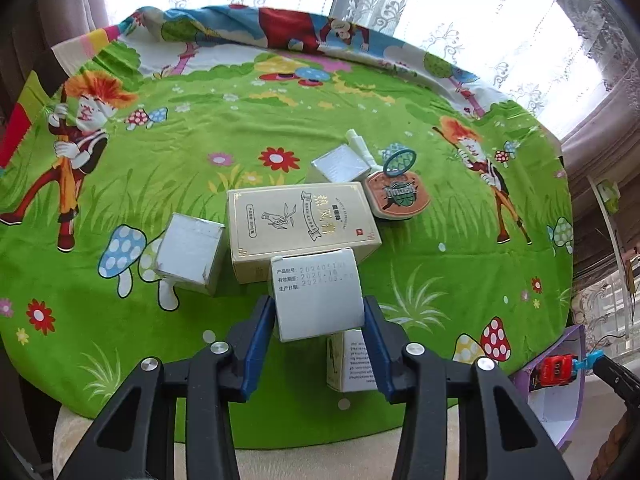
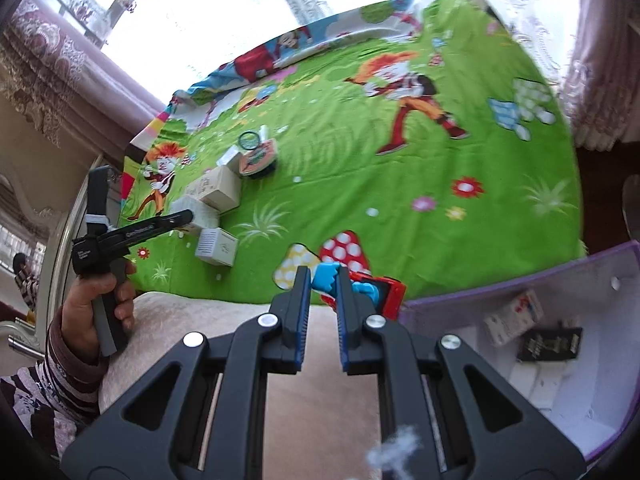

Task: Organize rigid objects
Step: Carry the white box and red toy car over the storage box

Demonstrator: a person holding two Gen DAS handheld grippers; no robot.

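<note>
My left gripper (image 1: 318, 312) is shut on a white box with printed dates (image 1: 316, 296), held above the green cartoon cloth (image 1: 240, 128). Under it stands another small white box (image 1: 348, 360). Behind lie a large cream box (image 1: 300, 228), a white cube (image 1: 190, 254), a silvery box (image 1: 340, 164), a white tube (image 1: 360, 144) and a brown basketball toy with a teal hoop (image 1: 400, 192). My right gripper (image 2: 324, 280) is shut on a red and blue toy (image 2: 368, 292) near the purple box (image 2: 520, 280). The toy also shows in the left wrist view (image 1: 556, 372).
The purple box holds a small white carton (image 2: 512, 316), a dark packet (image 2: 550, 344) and pale items. The table's cream rim (image 2: 224, 320) runs below the cloth. Curtains and a bright window stand behind. The left gripper shows in the right wrist view (image 2: 176, 220).
</note>
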